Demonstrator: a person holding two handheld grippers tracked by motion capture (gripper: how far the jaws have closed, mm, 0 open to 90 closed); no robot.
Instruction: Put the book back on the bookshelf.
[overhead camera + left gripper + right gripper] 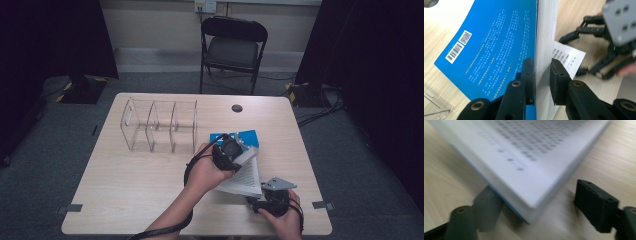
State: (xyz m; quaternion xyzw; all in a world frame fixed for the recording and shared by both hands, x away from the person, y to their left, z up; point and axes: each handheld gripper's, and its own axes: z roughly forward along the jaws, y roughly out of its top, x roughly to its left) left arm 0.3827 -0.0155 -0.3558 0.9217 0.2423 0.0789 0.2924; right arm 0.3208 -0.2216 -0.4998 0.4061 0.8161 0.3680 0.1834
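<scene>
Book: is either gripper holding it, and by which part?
Left gripper clamps the book by its page block and blue cover; right gripper stands open around a corner.

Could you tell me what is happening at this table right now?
A person is handling a blue-covered book with two handheld grippers. The left gripper is clamped on its block of pages. The right gripper sits at the book's near corner, jaws either side, not yet gripping. A clear plastic divider rack stands behind.

Glossy blue paper cover on the book [496, 47], matt white printed pages, pale wood-grain laminate table [150, 190], clear shiny plastic organizer [160, 125] at ten o'clock, matt black plastic left gripper [541, 75]
</scene>
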